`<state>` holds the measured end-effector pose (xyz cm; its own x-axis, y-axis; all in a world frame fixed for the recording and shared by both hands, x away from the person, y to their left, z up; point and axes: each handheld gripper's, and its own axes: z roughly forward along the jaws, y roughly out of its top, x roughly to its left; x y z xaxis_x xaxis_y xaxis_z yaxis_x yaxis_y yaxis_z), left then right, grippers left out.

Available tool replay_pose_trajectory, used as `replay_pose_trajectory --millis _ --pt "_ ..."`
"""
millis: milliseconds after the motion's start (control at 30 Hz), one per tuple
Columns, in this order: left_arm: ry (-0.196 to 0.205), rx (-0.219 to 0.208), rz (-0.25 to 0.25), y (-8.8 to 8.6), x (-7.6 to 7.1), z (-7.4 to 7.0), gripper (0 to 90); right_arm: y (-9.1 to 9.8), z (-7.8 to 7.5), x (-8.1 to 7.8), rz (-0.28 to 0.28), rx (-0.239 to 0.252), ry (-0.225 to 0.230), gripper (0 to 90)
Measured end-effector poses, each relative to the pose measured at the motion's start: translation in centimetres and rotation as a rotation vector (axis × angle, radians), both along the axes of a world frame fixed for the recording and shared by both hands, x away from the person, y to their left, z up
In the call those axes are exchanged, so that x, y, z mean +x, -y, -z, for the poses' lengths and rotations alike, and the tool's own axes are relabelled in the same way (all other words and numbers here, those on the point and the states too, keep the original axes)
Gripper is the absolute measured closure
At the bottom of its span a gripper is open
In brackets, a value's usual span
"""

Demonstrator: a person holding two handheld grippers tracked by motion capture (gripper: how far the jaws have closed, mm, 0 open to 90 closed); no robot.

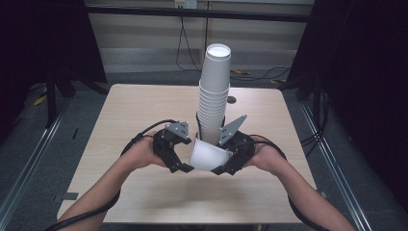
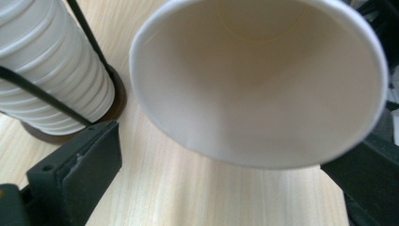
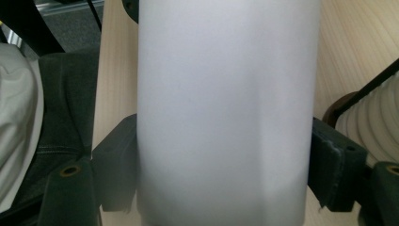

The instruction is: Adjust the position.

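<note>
Paper, thin and white, makes up the single tapered cup [image 1: 208, 155] that lies tipped on its side just above the pale wooden table [image 1: 144, 106], near the front edge. It looks very light and easily crushed; the right gripper view already shows a faint flattened crease in the wall where the pads squeeze it. The right gripper [image 1: 226, 166] has its jaws closed on the cup's body, one black pad [image 3: 117, 160] pressing each flank. Holding nearer the rolled rim or the base, where the wall is stiffer, would likely dent it less.

The left gripper [image 1: 179, 166] stands with its jaws spread, one jaw on either side of the cup's open mouth [image 2: 259, 80] and touching nothing as far as I can tell.

Just behind the cup rises the tall stack of nested white paper cups [image 1: 214, 91], kept upright by a thin black wire holder on a round dark base [image 2: 113, 101]. That stack is the nearest thing to knock; a sideways swing could tip it. Toward the person and to both sides the tabletop offers open room, with the table's edges well apart from the grippers.
</note>
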<state>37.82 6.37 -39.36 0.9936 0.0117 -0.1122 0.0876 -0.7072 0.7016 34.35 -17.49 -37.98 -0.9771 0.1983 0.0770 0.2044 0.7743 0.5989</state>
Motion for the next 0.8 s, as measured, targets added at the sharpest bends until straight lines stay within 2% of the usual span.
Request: replay_pose_trajectory --millis 100,200,333,433,567,733,800 --pt "-0.009 -0.009 -0.007 -0.2 0.1 0.1 0.0 0.2 0.0 0.0 0.008 0.000 -0.003 23.7" --pt "-0.001 -0.013 -0.006 -0.3 0.1 0.0 0.0 0.3 0.0 0.0 0.016 0.002 -0.009 23.7" --pt "-0.001 -0.010 -0.005 -0.4 0.1 0.0 0.0 0.4 0.1 0.0 0.011 0.000 -0.007 23.7" --pt "0.002 -0.003 -0.015 -0.6 0.2 0.1 0.0 0.7 0.2 0.1 0.027 0.003 -0.015 23.7" --pt "-0.013 -0.006 -0.024 -1.0 0.2 0.6 0.0 0.9 0.3 0.1 0.028 -0.003 -0.014 23.6" --pt "-0.033 -0.036 -0.036 -1.3 0.4 0.8 0.0 1.0 0.2 0.1 0.027 0.006 -0.014 23.5" --pt "-0.048 -0.061 -0.044 -1.4 0.5 0.8 0.0 1.0 0.2 0.1 0.032 0.012 -0.014 23.5"
